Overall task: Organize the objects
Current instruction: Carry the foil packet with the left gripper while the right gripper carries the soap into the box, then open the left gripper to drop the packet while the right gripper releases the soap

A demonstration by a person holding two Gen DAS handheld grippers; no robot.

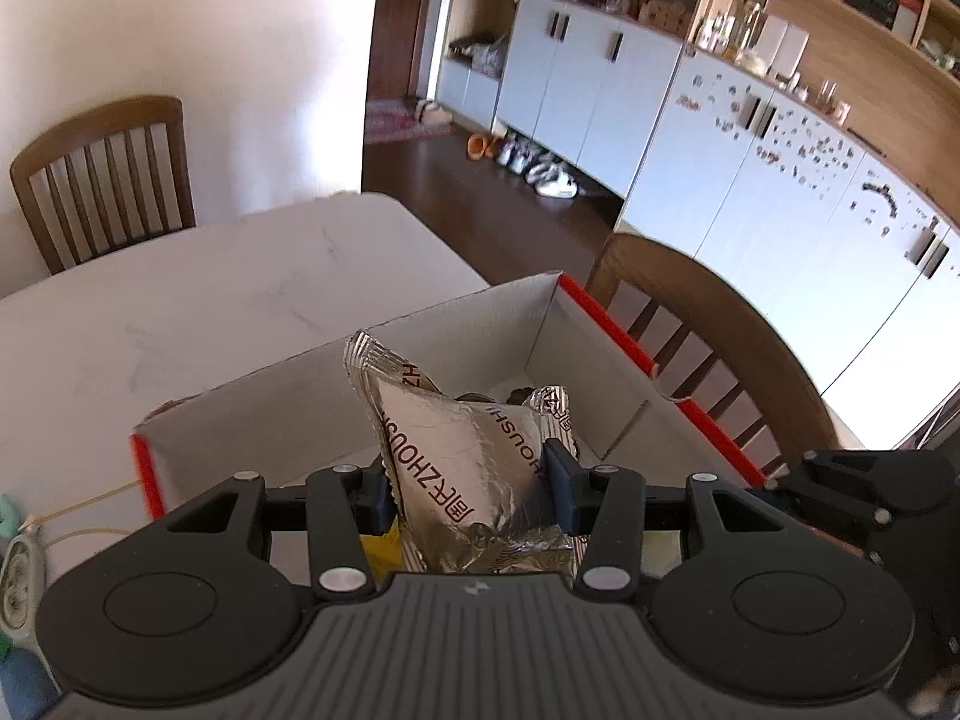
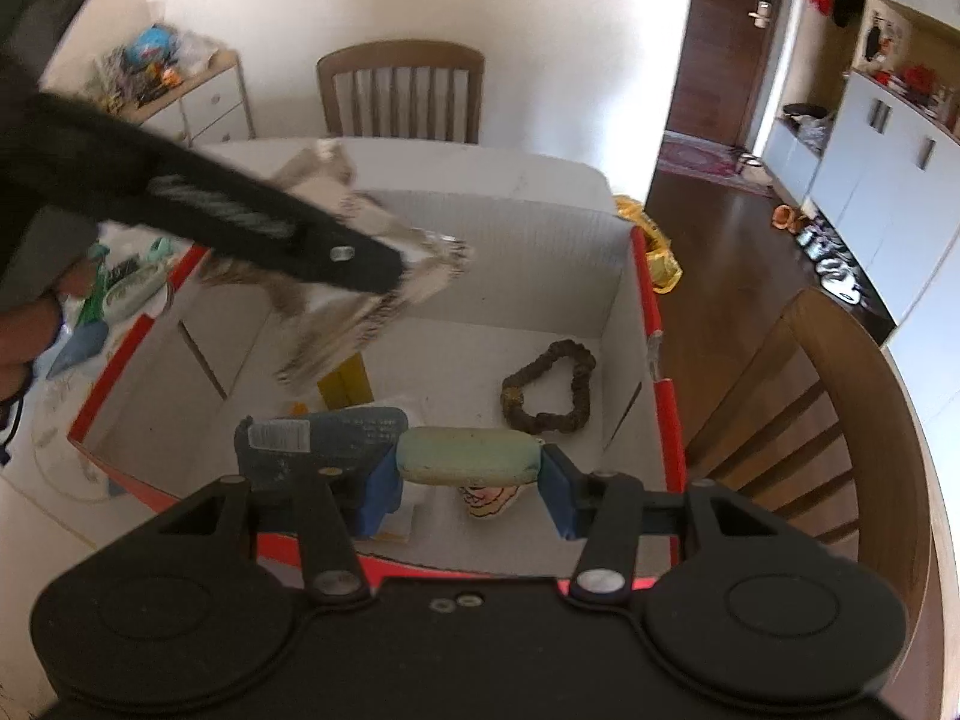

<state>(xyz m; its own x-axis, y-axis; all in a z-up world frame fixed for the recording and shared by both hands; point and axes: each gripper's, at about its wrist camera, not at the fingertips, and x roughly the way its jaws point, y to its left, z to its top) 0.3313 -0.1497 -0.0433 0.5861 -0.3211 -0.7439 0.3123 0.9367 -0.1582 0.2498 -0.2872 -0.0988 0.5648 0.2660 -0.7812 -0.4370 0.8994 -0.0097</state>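
My left gripper point(image 1: 474, 489) is shut on a silver foil snack packet point(image 1: 462, 450) and holds it above the open white cardboard box with red edges point(image 1: 456, 324). In the right wrist view the left gripper and its blurred foil packet point(image 2: 360, 276) hang over the box's left side. My right gripper point(image 2: 471, 480) is shut on a pale green oblong object point(image 2: 468, 456) and holds it over the box's near edge point(image 2: 480, 567). Inside the box lie a brown bead bracelet point(image 2: 549, 387), a dark blue packet point(image 2: 324, 441) and a yellow item point(image 2: 345, 387).
The box sits on a white table point(image 1: 210, 312). Wooden chairs stand at the far side point(image 2: 402, 90) and right side point(image 2: 840, 420). Green and blue items point(image 2: 126, 288) lie left of the box. A yellow bag point(image 2: 657, 246) sits behind the box's right corner.
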